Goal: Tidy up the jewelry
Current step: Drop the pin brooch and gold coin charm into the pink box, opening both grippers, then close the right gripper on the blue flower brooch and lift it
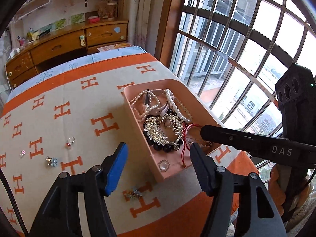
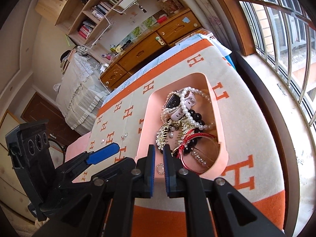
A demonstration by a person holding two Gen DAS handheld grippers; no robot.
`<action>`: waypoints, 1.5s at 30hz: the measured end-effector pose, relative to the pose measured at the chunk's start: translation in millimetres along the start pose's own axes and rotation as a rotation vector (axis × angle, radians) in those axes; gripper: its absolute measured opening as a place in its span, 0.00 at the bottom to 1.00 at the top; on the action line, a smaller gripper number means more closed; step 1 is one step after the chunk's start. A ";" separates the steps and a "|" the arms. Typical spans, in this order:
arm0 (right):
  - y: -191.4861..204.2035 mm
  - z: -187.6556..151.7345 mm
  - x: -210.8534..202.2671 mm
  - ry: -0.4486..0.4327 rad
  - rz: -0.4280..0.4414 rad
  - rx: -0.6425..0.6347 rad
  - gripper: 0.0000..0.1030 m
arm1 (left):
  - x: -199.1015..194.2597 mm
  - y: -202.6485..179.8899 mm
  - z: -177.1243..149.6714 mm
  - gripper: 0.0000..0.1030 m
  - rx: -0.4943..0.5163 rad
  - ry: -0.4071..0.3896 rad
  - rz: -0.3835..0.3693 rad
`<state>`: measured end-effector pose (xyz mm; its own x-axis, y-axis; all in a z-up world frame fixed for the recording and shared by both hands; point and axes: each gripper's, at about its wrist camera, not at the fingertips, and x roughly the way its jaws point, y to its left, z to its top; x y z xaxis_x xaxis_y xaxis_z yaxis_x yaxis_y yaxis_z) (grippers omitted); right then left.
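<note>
A pink tray (image 1: 171, 172) (image 2: 222, 138) on the orange-and-cream cloth holds pearl necklaces (image 1: 173, 102), a pink watch (image 2: 177, 106), black beads (image 1: 165, 148), a rhinestone comb (image 1: 158, 128), a red bracelet (image 2: 197, 136) and a round brooch (image 1: 163, 165). Loose pieces lie on the cloth: a ring (image 1: 70, 141), a small gem (image 1: 22, 153), a blue flower piece (image 1: 51, 161) and a crystal clip (image 1: 134, 193). My left gripper (image 1: 158, 152) is open over the tray's near end. My right gripper (image 2: 158, 154) hovers above the near end, jaws slightly parted, empty; it also shows in the left wrist view (image 1: 203, 133).
The cloth-covered table (image 1: 59, 98) stands against a barred window (image 1: 237, 39) on the right. A wooden desk with drawers (image 1: 59, 45) and bookshelves (image 2: 98, 9) stand beyond the far edge. A bed (image 2: 79, 90) is at the left.
</note>
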<state>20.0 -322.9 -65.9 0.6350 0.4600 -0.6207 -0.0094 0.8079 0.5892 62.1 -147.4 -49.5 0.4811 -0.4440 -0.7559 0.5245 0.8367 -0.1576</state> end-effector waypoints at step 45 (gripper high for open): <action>94.7 -77.6 90.7 0.156 -0.267 -0.414 0.26 | -71.4 136.9 -111.3 0.73 -0.281 -0.022 0.298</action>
<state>16.7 -176.1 -106.6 0.5346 0.2418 -0.8098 -0.1875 0.9683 0.1653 21.4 34.5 -87.8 0.5991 -0.1730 -0.7818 0.1487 0.9834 -0.1036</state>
